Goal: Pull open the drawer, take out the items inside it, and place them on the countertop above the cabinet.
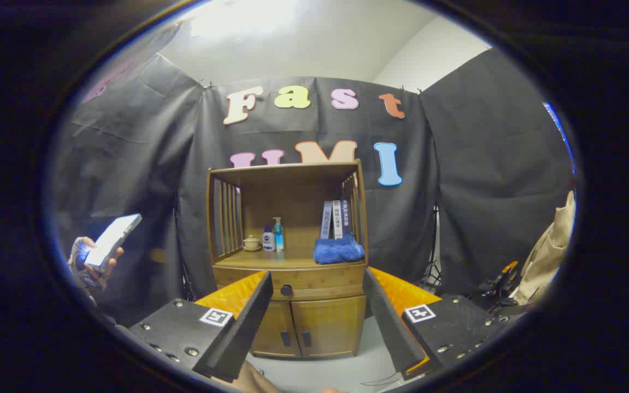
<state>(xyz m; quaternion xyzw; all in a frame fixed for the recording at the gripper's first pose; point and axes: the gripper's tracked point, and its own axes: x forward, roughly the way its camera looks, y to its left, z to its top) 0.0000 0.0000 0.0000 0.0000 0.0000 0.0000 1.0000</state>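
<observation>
A wooden cabinet [314,327] stands ahead against the black cloth wall. Its drawer [320,284] is closed, with a dark round knob [286,290] on its front. The countertop [271,261] above the drawer sits inside an open shelf frame. My gripper [317,292] is open, some distance short of the cabinet, and nothing is between its fingers. The drawer front and knob show between the two fingertips. What lies inside the drawer is hidden.
On the countertop stand a small teapot [251,243], a white bottle [268,239], a blue pump bottle [278,233], some upright books [336,219] and a blue cloth [339,250]. Two closed doors [309,327] are below the drawer. A hand with a phone [111,242] is at left.
</observation>
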